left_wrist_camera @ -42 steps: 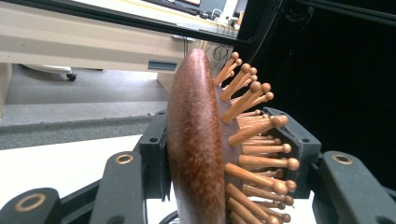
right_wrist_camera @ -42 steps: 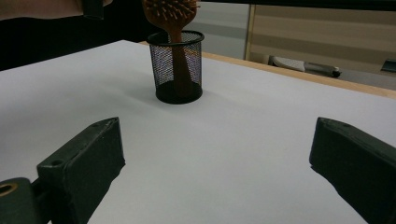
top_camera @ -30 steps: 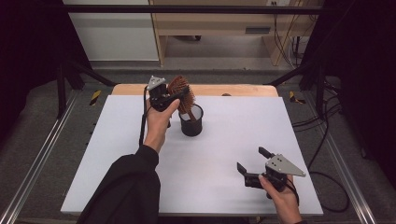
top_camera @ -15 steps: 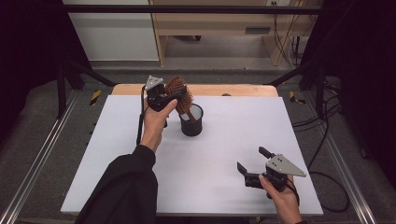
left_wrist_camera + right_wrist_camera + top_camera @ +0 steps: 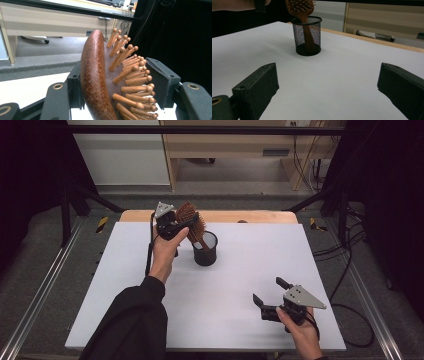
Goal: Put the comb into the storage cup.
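A brown wooden hairbrush (image 5: 191, 217) stands tilted with its handle down in a black mesh cup (image 5: 205, 251) near the table's far edge. My left gripper (image 5: 182, 224) reaches in from the left around the brush head. Its jaws have just been opening, and the head (image 5: 92, 75) sits between them, back toward one pad and bristle tips just at the other. My right gripper (image 5: 269, 290) rests low at the front right, open and holding nothing. In the right gripper view (image 5: 328, 75) the cup (image 5: 307, 37) and brush (image 5: 300, 7) stand far ahead.
The white tabletop (image 5: 240, 270) has a wooden strip (image 5: 250, 216) along its far edge. Metal rails run down both sides, and cables (image 5: 350, 270) trail off to the right. A sleeve (image 5: 130, 325) comes in from the bottom left.
The left gripper's jaws stand a little wider around the brush head. Both hands and the brush stay where they were.
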`<state>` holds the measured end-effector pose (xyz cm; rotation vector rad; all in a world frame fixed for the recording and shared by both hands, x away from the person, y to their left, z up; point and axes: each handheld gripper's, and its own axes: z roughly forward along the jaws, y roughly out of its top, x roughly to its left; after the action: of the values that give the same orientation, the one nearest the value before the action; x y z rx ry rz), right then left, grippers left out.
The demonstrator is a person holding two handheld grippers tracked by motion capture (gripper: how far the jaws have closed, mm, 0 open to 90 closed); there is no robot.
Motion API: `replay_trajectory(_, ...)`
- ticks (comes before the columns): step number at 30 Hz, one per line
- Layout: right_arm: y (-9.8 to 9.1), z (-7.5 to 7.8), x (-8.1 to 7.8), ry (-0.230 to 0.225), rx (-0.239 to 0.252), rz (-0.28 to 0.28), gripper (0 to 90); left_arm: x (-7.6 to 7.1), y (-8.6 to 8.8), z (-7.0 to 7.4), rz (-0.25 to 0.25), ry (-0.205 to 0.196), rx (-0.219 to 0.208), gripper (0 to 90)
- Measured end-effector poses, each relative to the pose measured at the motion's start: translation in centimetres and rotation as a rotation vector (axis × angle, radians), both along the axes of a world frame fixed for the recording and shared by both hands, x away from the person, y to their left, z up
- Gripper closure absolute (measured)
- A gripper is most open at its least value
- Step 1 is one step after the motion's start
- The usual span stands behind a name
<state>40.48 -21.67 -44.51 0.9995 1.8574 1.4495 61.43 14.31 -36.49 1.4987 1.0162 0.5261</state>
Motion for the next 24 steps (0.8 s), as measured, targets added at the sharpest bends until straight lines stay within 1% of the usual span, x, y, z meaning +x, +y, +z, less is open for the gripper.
replay_trajectory(13, 0.02, 0.0, 0.0, 0.001, 0.0, 0.001, 3.5, 0.15, 0.31, -0.17, -0.002, 0.002, 0.004, 37.1)
replay_trajectory(17, 0.03, -0.03, 0.03, 0.001, -0.001, 0.001, 3.5, 0.17, 0.36, -0.31, 0.001, 0.002, 0.011, 35.7)
replay_trajectory(24, 0.06, -0.05, 0.06, 0.004, 0.001, 0.002, 3.5, 0.21, 0.67, -0.5, 0.009, 0.007, 0.007, 35.5)
